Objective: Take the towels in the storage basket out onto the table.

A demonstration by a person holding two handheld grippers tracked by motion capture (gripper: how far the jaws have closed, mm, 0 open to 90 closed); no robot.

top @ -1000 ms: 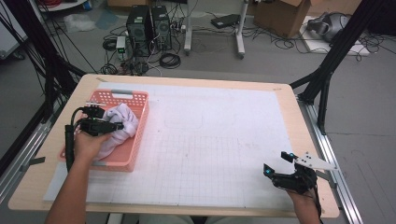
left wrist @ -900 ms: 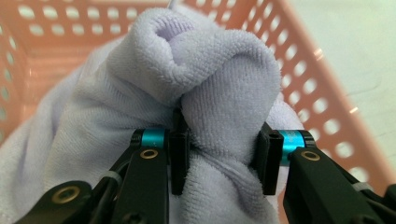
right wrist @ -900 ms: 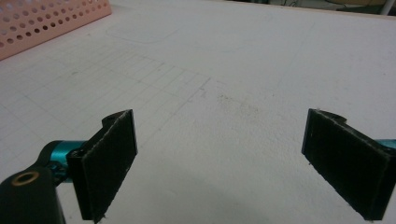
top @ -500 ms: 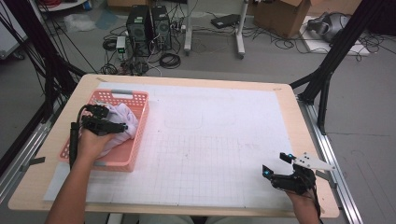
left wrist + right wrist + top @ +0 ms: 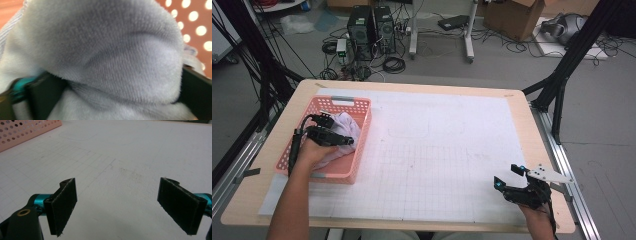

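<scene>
A wooden table (image 5: 272, 165) covered by a white gridded mat (image 5: 437, 150) is standing in a workshop, with computer towers (image 5: 372, 22), cables and cardboard boxes lying on the grey floor behind it.

At the left side of the mat a pink perforated basket (image 5: 357, 150) is sitting, and a pale, fluffy towel (image 5: 346, 125) is lying bunched inside it. The left gripper (image 5: 343, 140) is reaching down into the basket and pressing into the towel. In the left gripper view the towel (image 5: 105, 55) is bulging up close between the two black jaws, which are standing wide apart at the lower corners, having just been opening; the cloth is lying between them rather than being pinched, and the basket wall (image 5: 197, 20) is showing behind it.

The middle of the mat is lying bare.

At the near right edge the right gripper (image 5: 508, 179) is hovering just over the mat, well apart from the basket. In the right gripper view its jaws are standing wide, having just been closing slightly, with nothing between them, and a corner of the basket (image 5: 27, 132) is showing far off.
</scene>
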